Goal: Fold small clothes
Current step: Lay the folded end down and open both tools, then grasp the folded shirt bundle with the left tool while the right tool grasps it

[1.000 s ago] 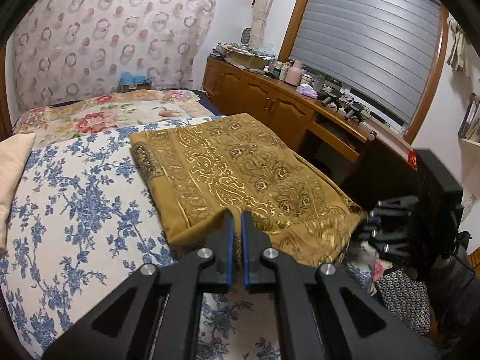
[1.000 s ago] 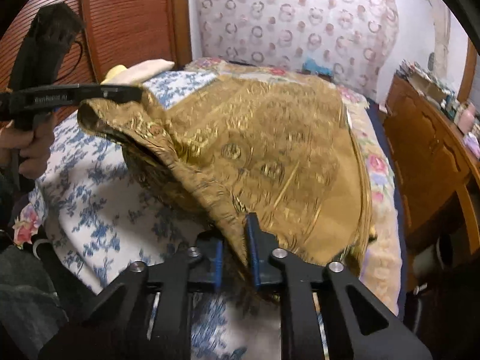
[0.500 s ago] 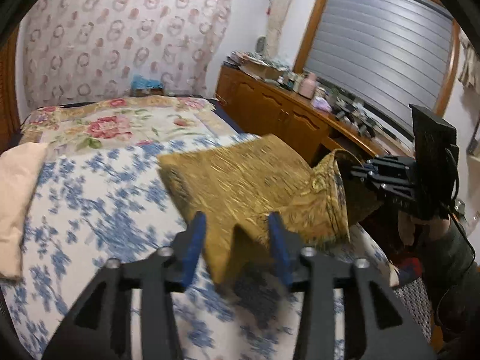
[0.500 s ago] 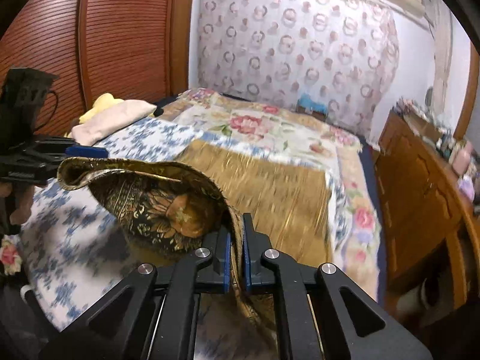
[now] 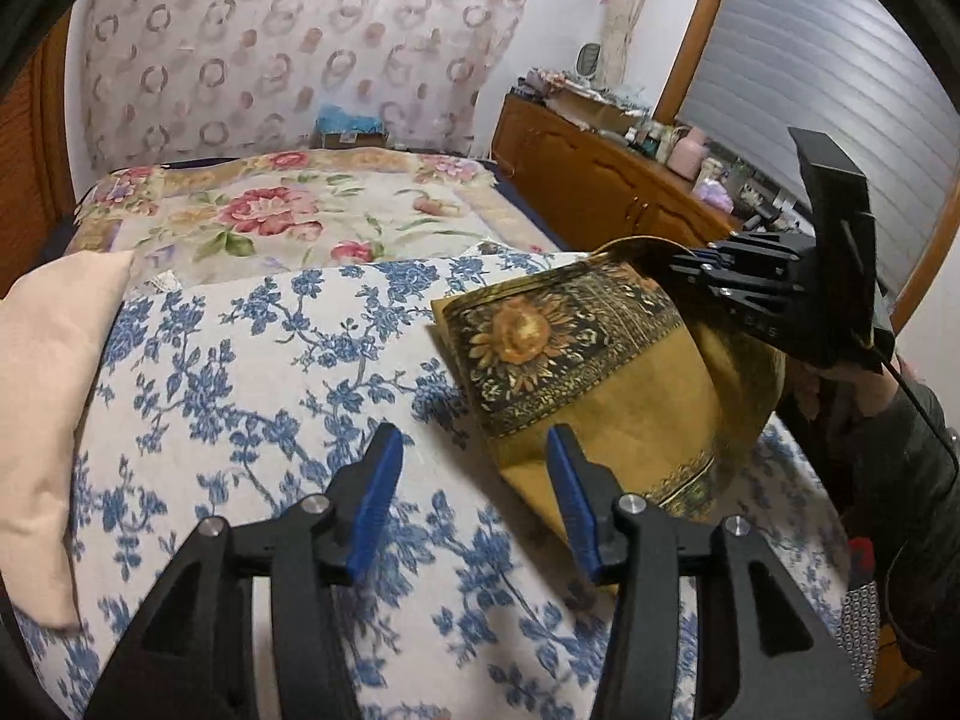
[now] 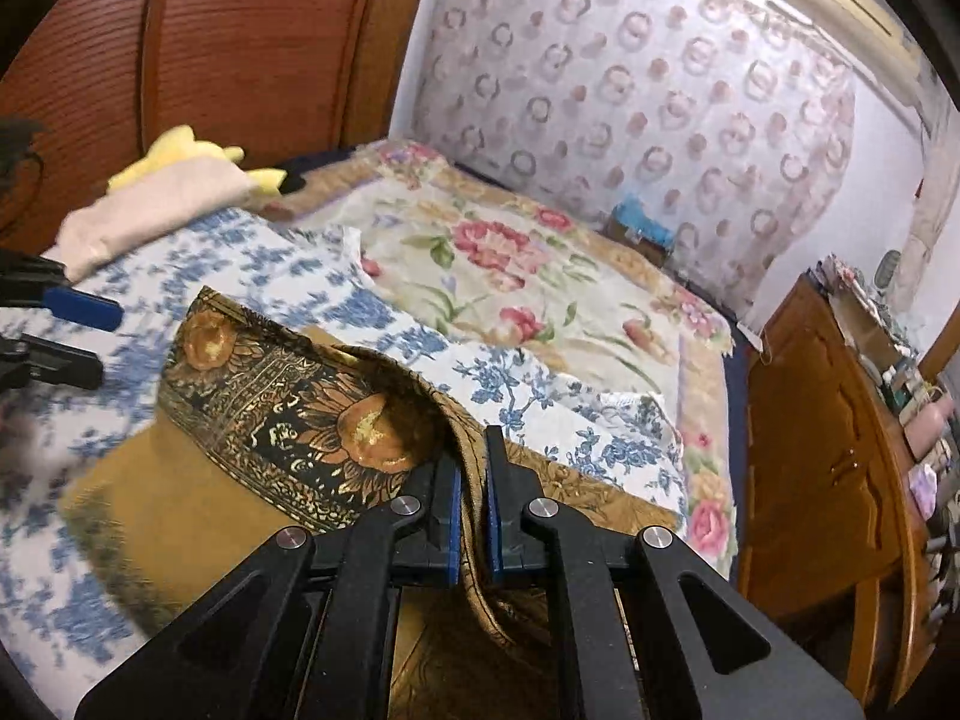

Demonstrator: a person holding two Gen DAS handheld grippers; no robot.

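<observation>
A gold brocade cloth [image 5: 600, 384] with a dark sunflower border lies partly folded over on the blue-flowered bedsheet [image 5: 270, 372]. My right gripper [image 6: 474, 480] is shut on the cloth's edge [image 6: 288, 414] and holds it raised, so the fabric arches over. That same gripper [image 5: 708, 276] shows at the right of the left wrist view, above the cloth. My left gripper [image 5: 474, 468] is opening, just left of the cloth's near corner. Its pads press on nothing and only sheet shows between them. In the right wrist view it [image 6: 90, 336] sits at the far left edge.
A beige pillow [image 5: 42, 390] lies at the left edge of the bed. A rose-patterned blanket [image 5: 288, 222] covers the far end. A cluttered wooden dresser [image 5: 600, 192] runs along the right side of the bed. A person's hand [image 5: 870, 384] holds the right gripper.
My left gripper let go of the cloth corner, opened and slid left over the sheet. The right gripper carried its edge across, turning the cloth over so the dark sunflower border shows.
</observation>
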